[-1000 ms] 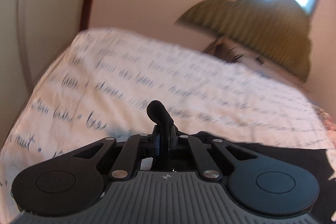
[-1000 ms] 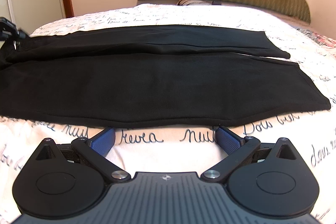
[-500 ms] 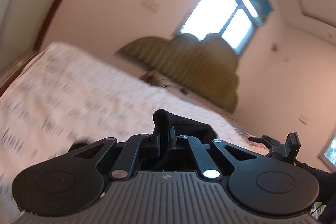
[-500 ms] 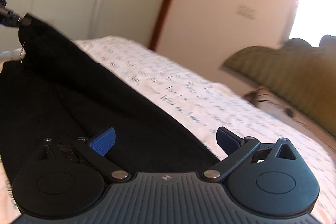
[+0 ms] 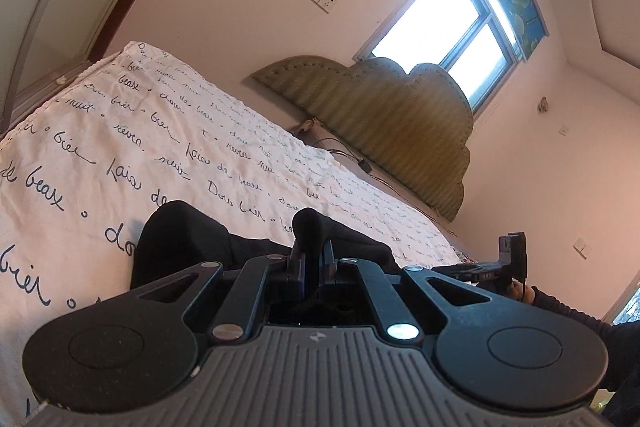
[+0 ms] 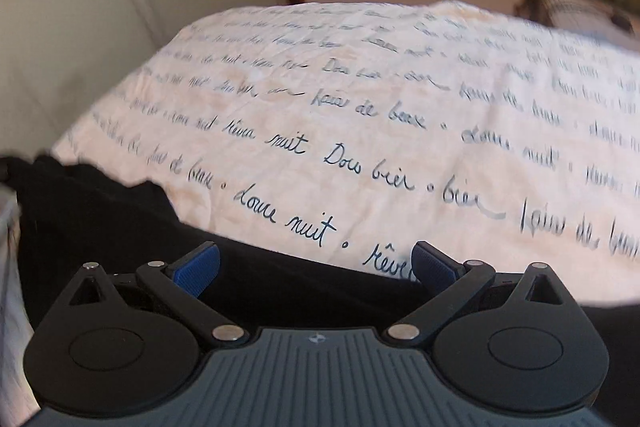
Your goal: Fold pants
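The black pants point(image 5: 180, 239) lie bunched on the script-printed bedspread point(image 5: 120, 131), near its front edge. The left gripper point(image 5: 312, 259) is clamped on a fold of them. The right gripper point(image 6: 316, 259) hangs over the cloth, its blue pads point(image 6: 198, 267) spread wide, gripping nothing.

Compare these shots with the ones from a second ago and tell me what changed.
The pants, spread flat across the bed a second ago, are now bunched toward one side. The left gripper stayed shut on the black cloth throughout; the right gripper stayed open and now hangs over the pants' edge.
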A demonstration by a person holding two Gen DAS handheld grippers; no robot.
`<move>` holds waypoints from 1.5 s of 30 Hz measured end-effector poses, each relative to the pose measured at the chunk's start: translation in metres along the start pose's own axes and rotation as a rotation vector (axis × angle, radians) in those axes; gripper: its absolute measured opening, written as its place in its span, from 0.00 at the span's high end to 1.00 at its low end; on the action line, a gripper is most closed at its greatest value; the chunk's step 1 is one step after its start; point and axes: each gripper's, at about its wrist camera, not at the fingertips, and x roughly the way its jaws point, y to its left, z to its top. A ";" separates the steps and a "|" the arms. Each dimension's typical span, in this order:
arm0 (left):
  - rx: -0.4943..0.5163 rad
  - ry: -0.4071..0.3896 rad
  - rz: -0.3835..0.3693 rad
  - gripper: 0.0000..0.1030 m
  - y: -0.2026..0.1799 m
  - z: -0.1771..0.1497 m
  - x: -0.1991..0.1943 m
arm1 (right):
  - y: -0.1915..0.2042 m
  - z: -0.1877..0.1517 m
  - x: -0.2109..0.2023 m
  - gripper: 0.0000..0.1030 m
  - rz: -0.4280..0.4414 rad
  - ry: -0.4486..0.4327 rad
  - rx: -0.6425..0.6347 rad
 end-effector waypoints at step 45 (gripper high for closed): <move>-0.144 0.074 0.155 0.36 0.012 -0.019 -0.054 | 0.075 -0.129 -0.047 0.93 0.113 0.066 -0.029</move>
